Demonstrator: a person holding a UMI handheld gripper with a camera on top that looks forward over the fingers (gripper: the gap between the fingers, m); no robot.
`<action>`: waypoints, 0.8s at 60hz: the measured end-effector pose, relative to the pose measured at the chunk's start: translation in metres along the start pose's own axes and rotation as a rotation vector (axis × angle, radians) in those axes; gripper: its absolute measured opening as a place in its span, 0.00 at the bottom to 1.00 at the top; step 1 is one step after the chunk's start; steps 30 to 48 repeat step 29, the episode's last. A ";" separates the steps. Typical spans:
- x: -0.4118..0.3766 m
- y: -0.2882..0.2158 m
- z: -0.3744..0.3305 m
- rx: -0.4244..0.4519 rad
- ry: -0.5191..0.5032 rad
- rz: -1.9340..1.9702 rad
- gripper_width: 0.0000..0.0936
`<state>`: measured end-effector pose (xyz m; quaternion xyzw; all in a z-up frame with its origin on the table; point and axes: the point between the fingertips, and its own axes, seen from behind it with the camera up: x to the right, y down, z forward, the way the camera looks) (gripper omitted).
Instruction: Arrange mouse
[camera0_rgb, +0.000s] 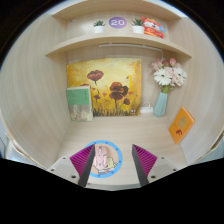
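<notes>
Gripper view | fingers (107, 165) spread, empty | mouse unseen (only round mat (103, 158) between)

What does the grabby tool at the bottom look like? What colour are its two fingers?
The tool has two fingers that are dark on the outside. Each one wears a pinkish-purple pad on its inner side, covered with a tiny dotted texture. The fingers taper toward narrow tips. No cables, markings or sleeves show in this view.
</notes>
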<state>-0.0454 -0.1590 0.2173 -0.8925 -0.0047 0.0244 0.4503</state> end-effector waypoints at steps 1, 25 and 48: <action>0.001 0.001 -0.002 0.000 -0.002 0.000 0.78; 0.009 0.017 -0.027 0.016 -0.017 0.005 0.78; 0.006 0.020 -0.027 0.006 -0.028 0.006 0.77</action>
